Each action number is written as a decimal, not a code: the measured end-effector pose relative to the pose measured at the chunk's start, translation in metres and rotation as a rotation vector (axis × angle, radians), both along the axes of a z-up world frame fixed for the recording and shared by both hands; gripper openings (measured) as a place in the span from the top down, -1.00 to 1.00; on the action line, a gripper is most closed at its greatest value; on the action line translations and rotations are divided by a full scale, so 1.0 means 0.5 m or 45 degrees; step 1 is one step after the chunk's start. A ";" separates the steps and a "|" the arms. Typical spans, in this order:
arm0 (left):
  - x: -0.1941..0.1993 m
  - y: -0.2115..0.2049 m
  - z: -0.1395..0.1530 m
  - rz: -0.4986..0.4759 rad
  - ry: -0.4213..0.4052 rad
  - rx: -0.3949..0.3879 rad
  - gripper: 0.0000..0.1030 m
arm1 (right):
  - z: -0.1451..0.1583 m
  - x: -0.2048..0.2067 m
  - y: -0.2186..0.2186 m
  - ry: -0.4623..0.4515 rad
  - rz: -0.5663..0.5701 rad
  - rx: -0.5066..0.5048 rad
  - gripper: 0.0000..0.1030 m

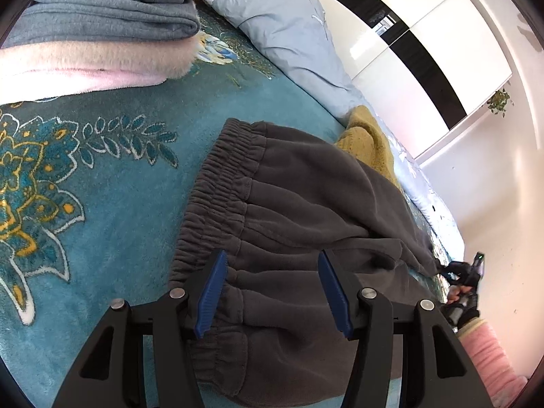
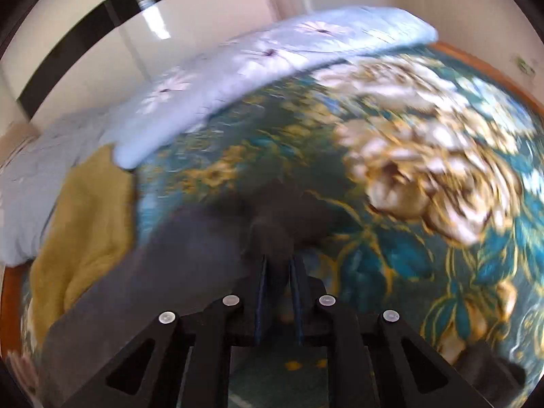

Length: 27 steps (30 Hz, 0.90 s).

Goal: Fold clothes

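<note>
Teal plush fills most of what I see: the bed blanket (image 1: pixel 112 183), patterned with gold and white flowers, carries everything else. Along its far edge lies a pale blue quilt (image 1: pixel 289 30) printed with daisies, and a mustard-yellow knit (image 1: pixel 370 139) sits bunched against it. At the top left of the left wrist view I see a stack of folded clothes (image 1: pixel 102 34), a grey-blue piece on top of a fluffy pink one.

Next in size are the dark grey sweatpants (image 1: pixel 306 204), spread on the blanket just beside the yellow knit, their gathered elastic waistband (image 1: pixel 217 183) facing the open teal area. My left gripper (image 1: pixel 272 292) hangs over the waistband end with its jaws about half open, blue pads either side of the cloth, neither pressing on it.

My right gripper (image 2: pixel 278 292) has its jaws drawn narrow on a fold of the same dark grey fabric (image 2: pixel 272 224); that view is blurred, but the cloth rises between the pads. At the right edge of the left view I can see a gloved hand (image 1: pixel 465 302) with a pink sleeve (image 1: pixel 489 353) on that tool.
</note>
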<state>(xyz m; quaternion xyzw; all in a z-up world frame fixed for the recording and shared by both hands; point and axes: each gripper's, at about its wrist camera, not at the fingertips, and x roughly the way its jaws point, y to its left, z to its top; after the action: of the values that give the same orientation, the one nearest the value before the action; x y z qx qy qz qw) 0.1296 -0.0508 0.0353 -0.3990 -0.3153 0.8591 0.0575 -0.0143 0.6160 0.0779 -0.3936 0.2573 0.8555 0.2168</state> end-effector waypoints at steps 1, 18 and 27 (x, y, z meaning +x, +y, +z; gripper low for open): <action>0.001 -0.003 0.000 0.003 0.000 0.007 -0.10 | -0.005 0.000 0.003 -0.004 -0.015 -0.007 0.72; 0.049 -0.020 0.029 0.026 0.046 0.039 -0.10 | 0.150 0.201 0.003 0.187 0.046 -0.076 0.02; 0.100 -0.047 0.056 0.090 0.076 0.055 -0.10 | 0.121 0.410 -0.010 0.183 0.101 -0.186 -0.12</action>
<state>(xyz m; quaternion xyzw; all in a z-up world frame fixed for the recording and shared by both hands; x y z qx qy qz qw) 0.1795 -0.0741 0.0633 -0.3606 -0.3458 0.8650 0.0451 0.1906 0.6109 0.1382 -0.3559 0.3179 0.8685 0.1344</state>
